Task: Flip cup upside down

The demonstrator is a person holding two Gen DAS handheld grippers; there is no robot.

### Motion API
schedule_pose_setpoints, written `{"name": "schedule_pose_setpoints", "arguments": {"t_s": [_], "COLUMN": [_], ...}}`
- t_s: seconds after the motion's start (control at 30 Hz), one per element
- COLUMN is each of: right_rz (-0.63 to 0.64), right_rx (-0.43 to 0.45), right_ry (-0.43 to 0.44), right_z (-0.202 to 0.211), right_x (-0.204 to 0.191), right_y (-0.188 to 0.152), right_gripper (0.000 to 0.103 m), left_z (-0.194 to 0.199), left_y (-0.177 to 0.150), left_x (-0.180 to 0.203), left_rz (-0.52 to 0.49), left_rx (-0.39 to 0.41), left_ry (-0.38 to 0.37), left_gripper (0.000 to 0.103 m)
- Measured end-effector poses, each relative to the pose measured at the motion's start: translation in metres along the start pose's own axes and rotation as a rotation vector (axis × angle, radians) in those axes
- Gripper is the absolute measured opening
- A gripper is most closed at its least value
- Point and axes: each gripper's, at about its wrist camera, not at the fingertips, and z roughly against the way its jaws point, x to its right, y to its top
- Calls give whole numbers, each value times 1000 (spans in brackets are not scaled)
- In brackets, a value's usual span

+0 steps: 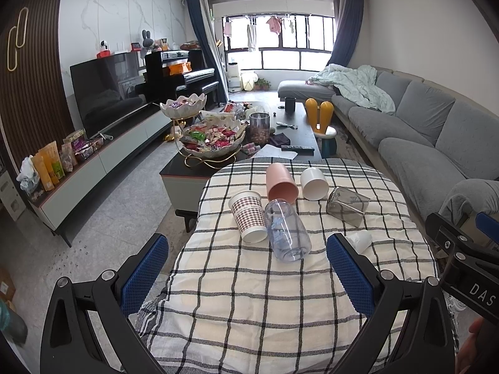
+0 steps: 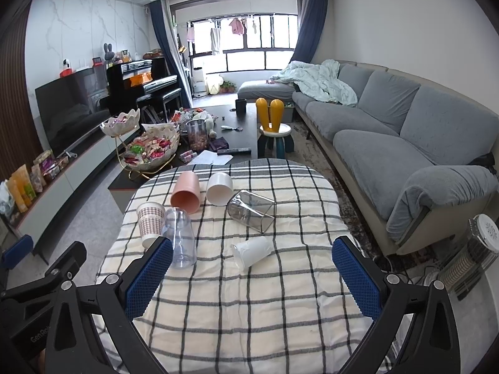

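Note:
Several cups lie on their sides on the checked tablecloth (image 1: 249, 296): a pink cup (image 1: 280, 182), a white cup (image 1: 313, 183), a smoky glass cup (image 1: 347, 205), a patterned paper cup (image 1: 248, 216), a clear plastic cup (image 1: 285, 233) and a small white plastic cup (image 1: 358, 239). In the right wrist view they show as pink (image 2: 185, 191), white (image 2: 220, 188), smoky glass (image 2: 252, 210), paper (image 2: 150, 222), clear (image 2: 181, 238) and small white (image 2: 252, 251). My left gripper (image 1: 246, 271) is open and empty, short of the clear cup. My right gripper (image 2: 252, 275) is open and empty, just short of the small white cup.
A dark coffee table (image 1: 299, 124) with snack bowls (image 1: 212, 143) stands beyond the checked table. A grey sofa (image 2: 389, 131) runs along the right, a TV cabinet (image 1: 103, 152) along the left. A heater (image 2: 471, 255) stands on the floor at the right.

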Motion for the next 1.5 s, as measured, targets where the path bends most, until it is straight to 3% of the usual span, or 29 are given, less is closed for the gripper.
{"name": "schedule_pose_setpoints", "arguments": {"t_s": [0.73, 0.83, 1.5], "right_rz": [4, 10, 171], "right_rx": [-16, -33, -218], "right_ry": [-1, 4, 93], "right_z": [-5, -10, -136], "right_x": [-3, -13, -95], "right_y": [4, -8, 8], "right_gripper": [102, 102, 102], "left_z": [-9, -17, -108], "left_y": [-14, -17, -23], "left_x": [-2, -7, -58], "left_rz": [-8, -5, 71], "left_rx": [-16, -34, -175], "left_ry": [-8, -5, 41], "left_gripper": [103, 103, 103]}}
